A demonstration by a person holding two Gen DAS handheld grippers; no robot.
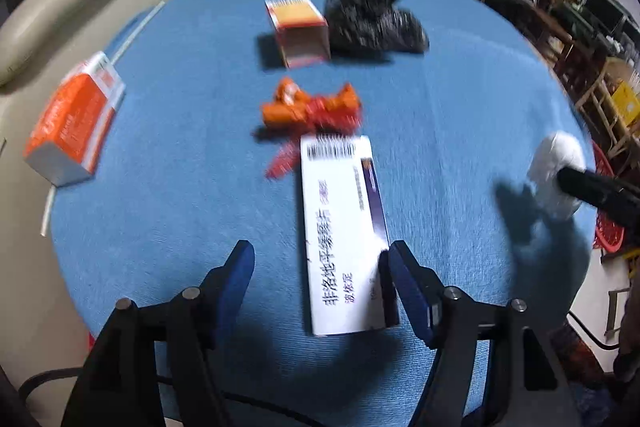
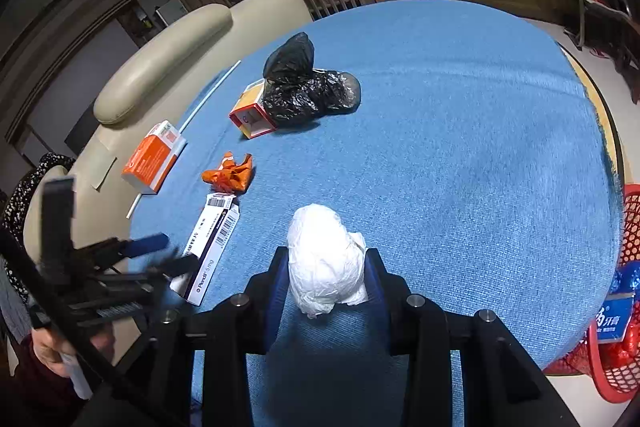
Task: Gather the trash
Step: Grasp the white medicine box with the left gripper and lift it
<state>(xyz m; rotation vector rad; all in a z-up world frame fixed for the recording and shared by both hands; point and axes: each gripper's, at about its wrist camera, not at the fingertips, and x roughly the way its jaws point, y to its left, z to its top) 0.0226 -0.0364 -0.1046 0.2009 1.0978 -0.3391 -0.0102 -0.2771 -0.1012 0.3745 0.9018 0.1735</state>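
Note:
A long white medicine box [image 1: 344, 235] lies flat on the blue tablecloth [image 1: 440, 115]. My left gripper [image 1: 320, 263] stands open around its near end; the right finger is at the box's edge, the left finger well clear. In the right wrist view this gripper [image 2: 160, 254] is blurred beside the same box [image 2: 212, 247]. My right gripper [image 2: 327, 265] is shut on a crumpled white wad [image 2: 320, 235], held just above the cloth. The wad [image 1: 556, 171] also shows at the right of the left wrist view. An orange wrapper [image 1: 312, 107] lies just beyond the white box.
An orange box [image 1: 76, 123], an open red and yellow box [image 1: 298, 27] and a black plastic bag [image 1: 372, 15] lie farther out. A thin white stick [image 2: 208, 95] rests along the left table edge by a beige armchair [image 2: 160, 63]. A red basket [image 2: 616, 307] stands right of the table.

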